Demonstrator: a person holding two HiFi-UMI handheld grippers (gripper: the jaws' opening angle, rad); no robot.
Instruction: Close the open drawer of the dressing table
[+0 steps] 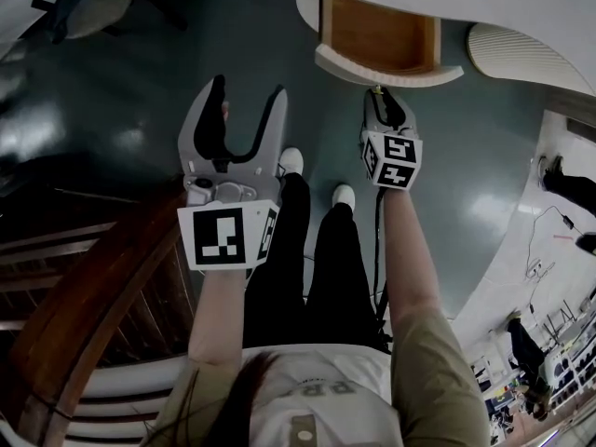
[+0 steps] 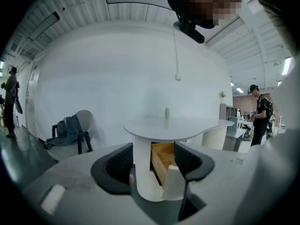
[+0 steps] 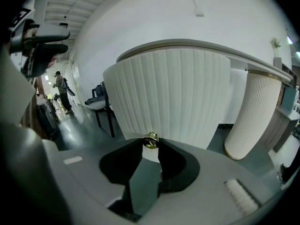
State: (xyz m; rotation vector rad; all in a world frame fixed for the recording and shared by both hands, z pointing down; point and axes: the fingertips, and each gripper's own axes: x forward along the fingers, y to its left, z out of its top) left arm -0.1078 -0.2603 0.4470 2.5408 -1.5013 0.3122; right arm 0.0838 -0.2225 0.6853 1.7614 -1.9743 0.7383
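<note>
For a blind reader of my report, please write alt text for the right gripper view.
The right gripper grips a small brass knob on the ribbed white drawer front. A chair stands behind at left.

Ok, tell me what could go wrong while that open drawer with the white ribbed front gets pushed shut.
1. The right gripper grips the small brass knob only with its jaw tips; an off-line push could slip off.
2. The wood-lined drawer stands far out of the white dressing table; a skewed push might jam it.
3. The open left gripper hangs idle, so nothing steadies the drawer.
</note>
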